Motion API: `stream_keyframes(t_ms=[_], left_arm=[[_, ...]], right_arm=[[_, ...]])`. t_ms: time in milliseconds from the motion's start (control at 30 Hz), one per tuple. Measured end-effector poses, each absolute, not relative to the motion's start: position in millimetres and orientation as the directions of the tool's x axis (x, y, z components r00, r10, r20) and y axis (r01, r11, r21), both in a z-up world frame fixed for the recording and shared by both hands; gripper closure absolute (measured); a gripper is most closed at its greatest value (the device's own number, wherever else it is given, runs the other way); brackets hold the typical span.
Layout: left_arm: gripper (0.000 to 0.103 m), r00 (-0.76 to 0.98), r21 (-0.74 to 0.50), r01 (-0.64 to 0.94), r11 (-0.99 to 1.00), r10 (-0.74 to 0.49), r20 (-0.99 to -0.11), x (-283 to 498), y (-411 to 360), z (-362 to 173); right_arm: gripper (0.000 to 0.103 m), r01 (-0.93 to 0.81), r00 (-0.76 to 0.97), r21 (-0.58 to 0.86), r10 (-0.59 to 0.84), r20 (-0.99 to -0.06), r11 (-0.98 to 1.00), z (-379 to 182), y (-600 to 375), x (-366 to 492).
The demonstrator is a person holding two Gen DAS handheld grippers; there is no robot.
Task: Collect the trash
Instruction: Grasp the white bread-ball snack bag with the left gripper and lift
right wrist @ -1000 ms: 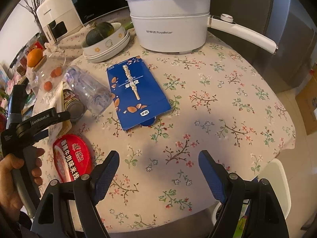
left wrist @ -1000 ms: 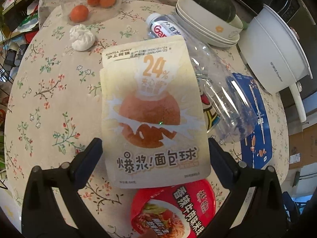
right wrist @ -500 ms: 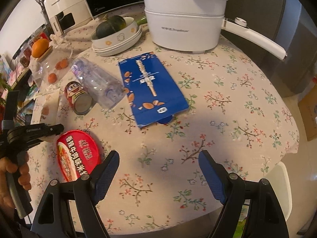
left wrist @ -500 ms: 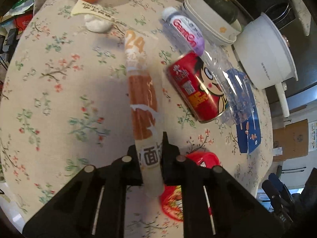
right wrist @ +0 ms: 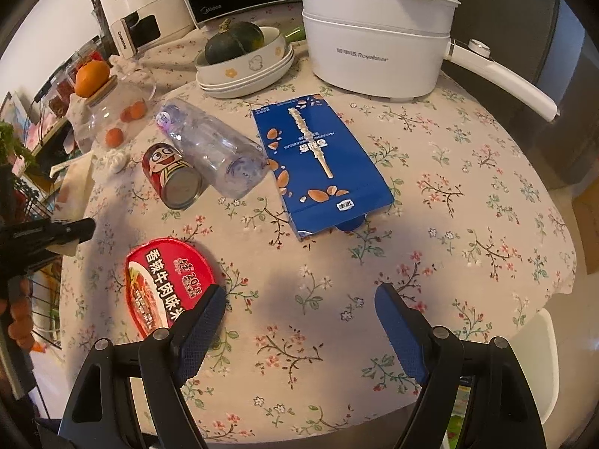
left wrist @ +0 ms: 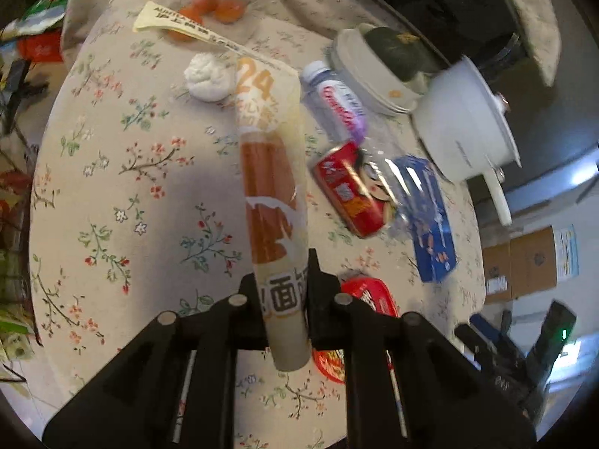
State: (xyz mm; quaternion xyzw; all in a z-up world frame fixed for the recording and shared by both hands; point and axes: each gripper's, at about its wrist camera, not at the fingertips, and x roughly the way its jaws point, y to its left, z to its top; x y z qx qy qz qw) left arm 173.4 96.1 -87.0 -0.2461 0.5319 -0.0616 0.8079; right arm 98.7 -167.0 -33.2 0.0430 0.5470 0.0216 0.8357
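Note:
My left gripper (left wrist: 284,280) is shut on the lower end of a cream snack pouch (left wrist: 271,172), which is squeezed into a narrow fold and held above the floral tablecloth. From the right wrist view, the left gripper (right wrist: 56,232) is at the table's left edge with the pouch (right wrist: 75,187) rising from it. Lying on the table are a red can (right wrist: 172,176), a clear plastic bottle (right wrist: 213,146), a flat blue box (right wrist: 322,164), a red noodle lid (right wrist: 164,277) and a white tissue ball (right wrist: 116,161). My right gripper (right wrist: 299,310) hangs open over bare cloth, beside the red lid.
A white electric pot (right wrist: 374,37) with a long handle stands at the back. Stacked bowls (right wrist: 254,71) holding a dark squash sit beside it. A glass jar (right wrist: 112,119) with small oranges is at the left. A white chair (right wrist: 543,374) stands past the table's right edge.
My left gripper closed on the pouch, folding it narrow, and lifted it off the table, which uncovered the red can. The right gripper stayed open and drifted slightly.

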Motion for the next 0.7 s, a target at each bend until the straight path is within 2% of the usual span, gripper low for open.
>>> stream_keyframes(t_ms=[233,367,433,500,600,700], left_arm=[[0.087,0.391,-0.449,-0.051,0.892,-0.396,-0.831,159.5,76.1,-82.0],[0.072,0.308,-0.395,-0.004,0.919,-0.374,-0.875,153.2,68.6,-97.0],[0.062,0.265,-0.362,0.007,0.932,-0.351,-0.898,149.9,65.2,-107.7],[0.047,0.244,-0.336,0.023,0.941,-0.332,-0.911,145.8,63.5,-114.4],[0.040,0.235,-0.307,0.049,0.950,-0.310,-0.921,138.9,62.8,-118.7],[0.039,0.237,-0.297,0.059,0.953,-0.302,-0.923,133.4,65.4,-121.0]], right_arm=[[0.020,-0.003,0.400,0.106,0.098,-0.911,0.994,-32.5,-162.1,98.4],[0.020,-0.017,0.385,0.109,0.107,-0.917,0.994,-36.1,-155.7,96.8],[0.020,-0.024,0.373,0.112,0.113,-0.921,0.993,-39.5,-151.6,96.2],[0.020,-0.035,0.362,0.116,0.120,-0.924,0.993,-42.3,-147.1,95.4],[0.020,-0.056,0.349,0.117,0.130,-0.928,0.992,-46.1,-139.3,95.1],[0.019,-0.070,0.331,0.134,0.150,-0.932,0.989,-50.4,-131.4,95.4]])
